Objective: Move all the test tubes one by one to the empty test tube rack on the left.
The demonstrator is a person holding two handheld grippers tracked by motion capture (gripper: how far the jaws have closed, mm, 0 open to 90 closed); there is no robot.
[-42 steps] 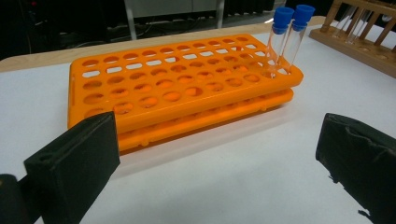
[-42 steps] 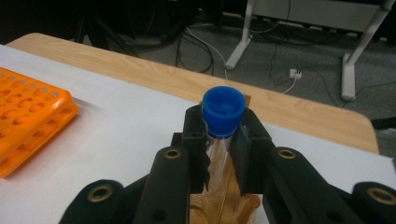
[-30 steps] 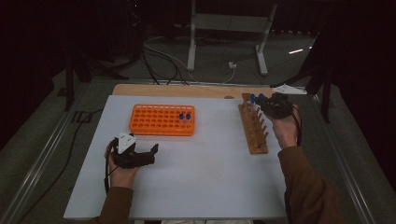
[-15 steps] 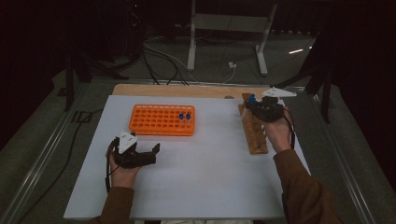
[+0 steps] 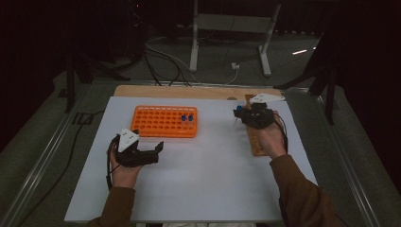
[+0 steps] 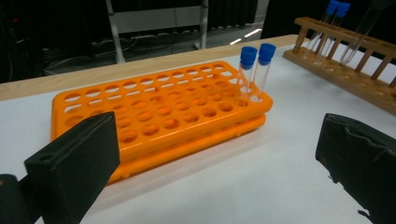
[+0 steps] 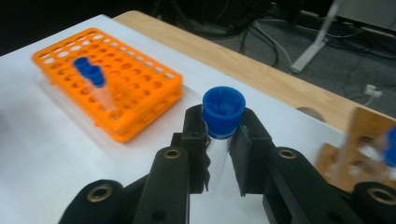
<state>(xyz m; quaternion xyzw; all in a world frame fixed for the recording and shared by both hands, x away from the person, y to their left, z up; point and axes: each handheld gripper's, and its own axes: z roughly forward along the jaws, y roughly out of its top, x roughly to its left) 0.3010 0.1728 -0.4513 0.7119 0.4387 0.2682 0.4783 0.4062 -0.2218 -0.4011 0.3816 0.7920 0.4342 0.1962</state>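
The right claw (image 7: 219,154) is clamping a clear test tube (image 7: 217,163) just below its blue cap (image 7: 223,111), holding it roughly upright above the white counter (image 5: 203,175). In the high view this claw (image 5: 242,116) is hanging over the near-left edge of the wooden rack (image 5: 255,142), between that rack and the orange rack (image 5: 163,124). Two blue-capped tubes (image 6: 254,70) are standing side by side in holes toward one end of the orange rack (image 6: 154,116). More tubes are sitting in the wooden rack (image 6: 345,60), though how many is hard to tell. The left claw (image 5: 151,150) is resting near the counter's front with its jaws wide apart, holding nothing, pointing toward the orange rack.
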